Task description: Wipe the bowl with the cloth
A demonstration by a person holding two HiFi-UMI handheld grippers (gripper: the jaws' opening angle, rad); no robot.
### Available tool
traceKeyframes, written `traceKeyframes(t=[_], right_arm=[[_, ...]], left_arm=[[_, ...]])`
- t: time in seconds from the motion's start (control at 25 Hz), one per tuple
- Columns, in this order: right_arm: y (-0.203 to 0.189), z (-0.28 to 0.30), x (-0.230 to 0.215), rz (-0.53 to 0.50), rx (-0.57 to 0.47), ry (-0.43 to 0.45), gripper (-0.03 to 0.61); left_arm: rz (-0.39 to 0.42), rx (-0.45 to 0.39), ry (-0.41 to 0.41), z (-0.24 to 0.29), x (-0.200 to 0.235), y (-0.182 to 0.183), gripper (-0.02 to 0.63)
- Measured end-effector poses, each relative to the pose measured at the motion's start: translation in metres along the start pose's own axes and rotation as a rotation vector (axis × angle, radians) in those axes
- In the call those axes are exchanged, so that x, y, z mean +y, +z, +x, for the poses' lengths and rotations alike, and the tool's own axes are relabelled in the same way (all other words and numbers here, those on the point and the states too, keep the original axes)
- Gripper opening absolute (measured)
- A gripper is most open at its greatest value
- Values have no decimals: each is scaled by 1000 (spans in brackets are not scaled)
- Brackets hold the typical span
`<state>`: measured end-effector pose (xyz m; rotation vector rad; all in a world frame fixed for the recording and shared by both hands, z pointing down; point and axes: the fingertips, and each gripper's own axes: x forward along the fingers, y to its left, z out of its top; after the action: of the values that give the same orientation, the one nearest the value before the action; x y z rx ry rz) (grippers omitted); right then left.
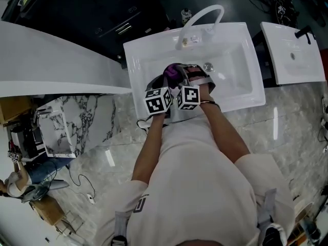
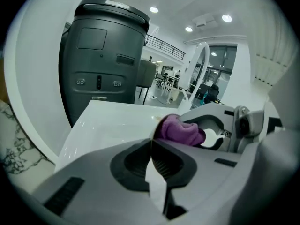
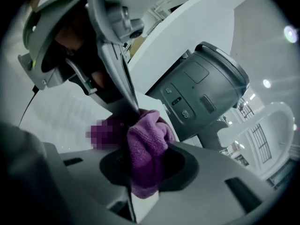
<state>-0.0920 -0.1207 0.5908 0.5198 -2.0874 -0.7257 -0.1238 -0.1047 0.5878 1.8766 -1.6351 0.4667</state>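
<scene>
Over the white sink (image 1: 233, 88) I hold a shiny metal bowl (image 1: 155, 82) on edge. My left gripper (image 1: 163, 82) is shut on the bowl's thin rim (image 2: 151, 144), which runs straight between its pads. In the right gripper view the bowl's wall (image 3: 118, 71) rises from the jaws like a blade. A purple cloth (image 1: 175, 72) is bunched against the bowl. My right gripper (image 1: 180, 77) is shut on that cloth (image 3: 146, 149), pressing it to the bowl close beside the left gripper. From the left gripper view the cloth (image 2: 179, 130) shows just beyond the rim. Most of the bowl is hidden by the grippers.
A curved white faucet (image 1: 203, 15) stands at the sink's back edge, with the drain (image 1: 208, 66) to the right of the grippers. A second basin (image 1: 296, 55) lies to the right and a white counter (image 1: 51, 60) to the left. A dark grey unit (image 2: 103, 55) stands behind.
</scene>
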Motion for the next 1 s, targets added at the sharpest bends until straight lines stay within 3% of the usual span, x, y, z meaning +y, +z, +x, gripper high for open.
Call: traceKeyframes(t=[0.2, 0.36, 0.44, 0.56, 0.64, 0.8, 1.0], right_arm=[[-9, 8, 12, 38, 118, 94, 95], [10, 9, 34, 68, 98, 213, 94], [18, 9, 31, 47, 71, 188, 94], [22, 6, 10, 113, 0, 112, 94], [22, 3, -1, 106, -22, 56, 94], [16, 3, -8, 89, 14, 10, 94], [0, 1, -23, 172, 61, -35, 95]], left_arm=[[-16, -31, 22, 1, 14, 17, 18], [-33, -27, -4, 4, 12, 23, 32], [-44, -21, -16, 2, 11, 20, 26], [-29, 10, -37, 1, 7, 14, 17], [-13, 28, -48, 2, 4, 9, 12], [-26, 39, -67, 9, 3, 7, 12], [-31, 28, -20, 9, 15, 8, 14]])
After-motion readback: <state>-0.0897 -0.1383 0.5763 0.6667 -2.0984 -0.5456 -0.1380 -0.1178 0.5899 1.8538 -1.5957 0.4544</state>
